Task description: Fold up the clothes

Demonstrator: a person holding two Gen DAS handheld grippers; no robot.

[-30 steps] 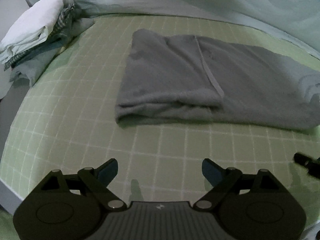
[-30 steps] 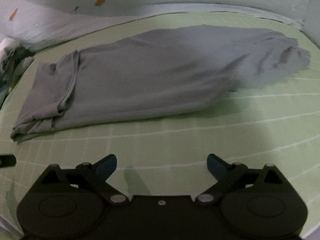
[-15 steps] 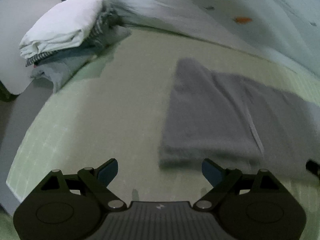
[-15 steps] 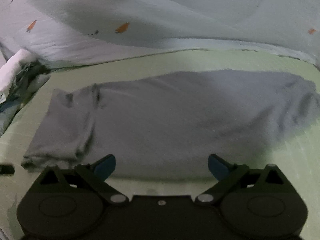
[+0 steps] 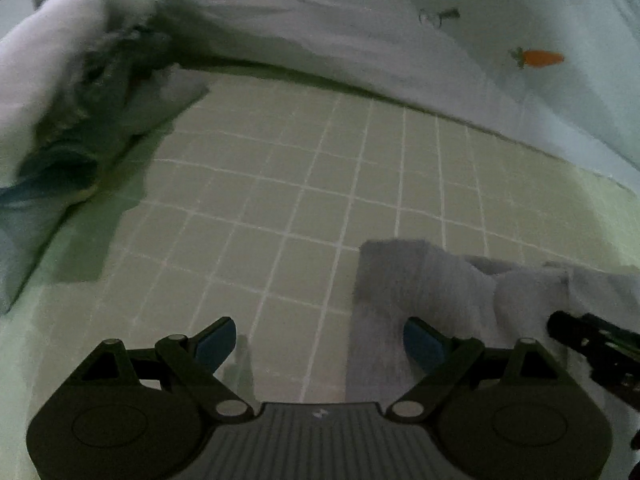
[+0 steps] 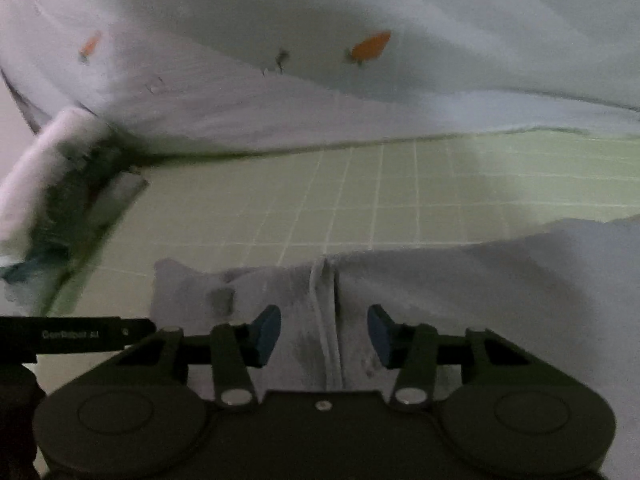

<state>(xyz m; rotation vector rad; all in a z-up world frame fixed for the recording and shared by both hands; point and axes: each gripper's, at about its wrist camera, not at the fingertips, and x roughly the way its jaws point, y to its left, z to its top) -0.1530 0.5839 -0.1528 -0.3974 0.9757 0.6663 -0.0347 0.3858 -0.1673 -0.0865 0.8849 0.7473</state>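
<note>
A grey garment [image 6: 460, 280] lies folded lengthwise on the green checked sheet [image 5: 320, 184]. Its left end shows in the left wrist view [image 5: 424, 280]. My left gripper [image 5: 320, 344] is open, low over the sheet, with its right finger over the garment's left edge. My right gripper [image 6: 324, 334] is partly open and straddles a raised seam [image 6: 326, 320] of the garment near its left end. Nothing is gripped. The right gripper's tip [image 5: 580, 332] shows at the right of the left wrist view.
A stack of folded clothes [image 5: 68, 92] with a white piece on top sits at the far left, also in the right wrist view [image 6: 52, 184]. A pale quilt with carrot prints [image 5: 440, 28] runs along the back.
Both grippers have moved forward and down onto the garment's left end. The right gripper's fingers have narrowed around the seam. The view is much closer.
</note>
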